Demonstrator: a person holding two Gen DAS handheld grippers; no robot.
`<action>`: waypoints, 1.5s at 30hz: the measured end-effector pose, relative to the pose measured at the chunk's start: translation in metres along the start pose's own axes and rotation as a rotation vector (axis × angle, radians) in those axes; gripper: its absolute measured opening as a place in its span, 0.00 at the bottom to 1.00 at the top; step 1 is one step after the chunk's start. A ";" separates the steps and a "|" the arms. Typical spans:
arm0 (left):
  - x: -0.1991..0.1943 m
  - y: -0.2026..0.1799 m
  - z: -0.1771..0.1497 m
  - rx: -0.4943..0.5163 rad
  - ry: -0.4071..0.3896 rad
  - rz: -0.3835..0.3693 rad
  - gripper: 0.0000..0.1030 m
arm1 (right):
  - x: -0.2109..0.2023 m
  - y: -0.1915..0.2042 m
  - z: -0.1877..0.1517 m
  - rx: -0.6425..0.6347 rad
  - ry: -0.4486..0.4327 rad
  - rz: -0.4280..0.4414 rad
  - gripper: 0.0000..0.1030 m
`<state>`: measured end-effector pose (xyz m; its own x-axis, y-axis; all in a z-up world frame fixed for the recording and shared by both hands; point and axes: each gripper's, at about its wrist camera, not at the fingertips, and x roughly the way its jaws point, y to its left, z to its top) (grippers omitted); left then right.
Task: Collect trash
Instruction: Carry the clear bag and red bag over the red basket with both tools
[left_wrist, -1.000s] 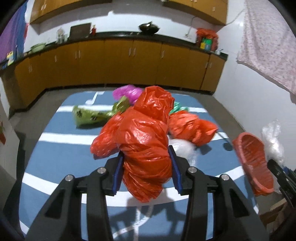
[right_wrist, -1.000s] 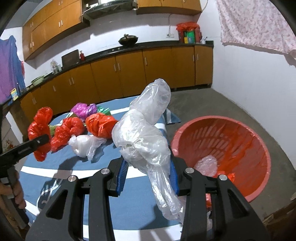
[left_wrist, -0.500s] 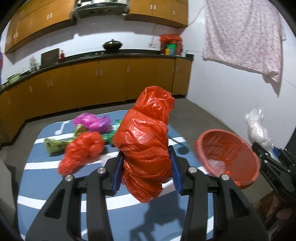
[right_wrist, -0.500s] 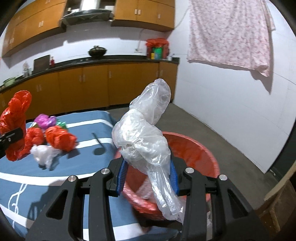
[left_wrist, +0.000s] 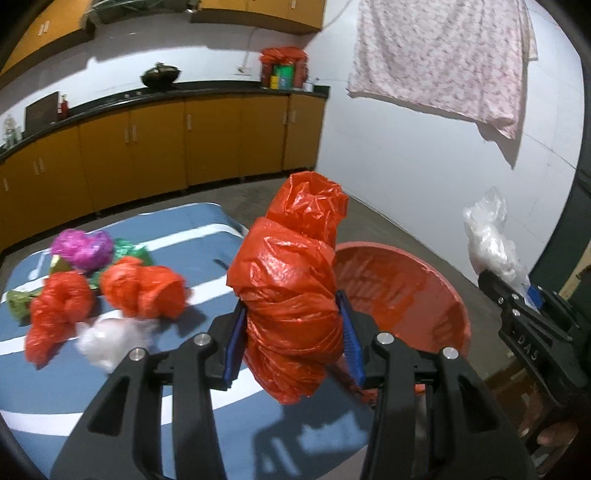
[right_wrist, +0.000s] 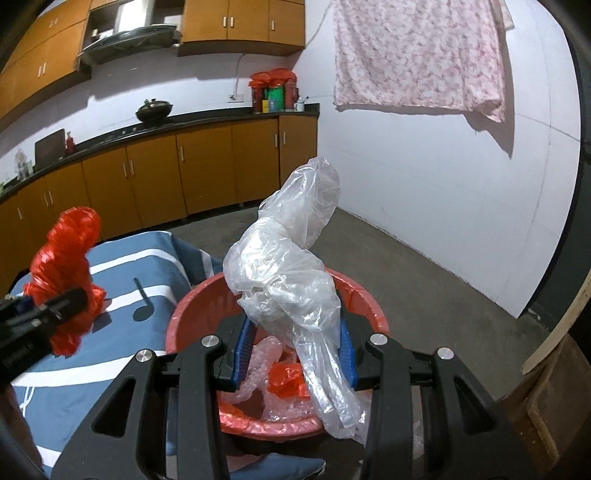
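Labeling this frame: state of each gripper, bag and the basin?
left gripper: shut on red bag, lifted
right gripper: shut on clear bag, above the basin
red basin: upright, some plastic inside
loose bags: lying on the blue cloth

L gripper (left_wrist: 291, 345) clamped, R gripper (right_wrist: 295, 350) clamped
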<state>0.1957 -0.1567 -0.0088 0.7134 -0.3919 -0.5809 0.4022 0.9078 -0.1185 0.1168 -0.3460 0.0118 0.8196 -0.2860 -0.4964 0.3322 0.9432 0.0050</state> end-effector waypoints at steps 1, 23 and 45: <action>0.006 -0.006 0.000 0.009 0.008 -0.011 0.43 | 0.002 -0.001 0.000 0.004 0.002 -0.001 0.38; 0.079 -0.048 0.005 0.069 0.097 -0.151 0.44 | 0.032 -0.023 0.009 0.060 0.020 0.046 0.39; 0.103 -0.060 0.027 0.116 0.090 -0.164 0.46 | 0.052 -0.036 0.002 0.146 0.068 0.104 0.40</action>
<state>0.2604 -0.2559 -0.0401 0.5813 -0.5131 -0.6315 0.5752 0.8081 -0.1270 0.1487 -0.3951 -0.0122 0.8213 -0.1717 -0.5440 0.3155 0.9312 0.1824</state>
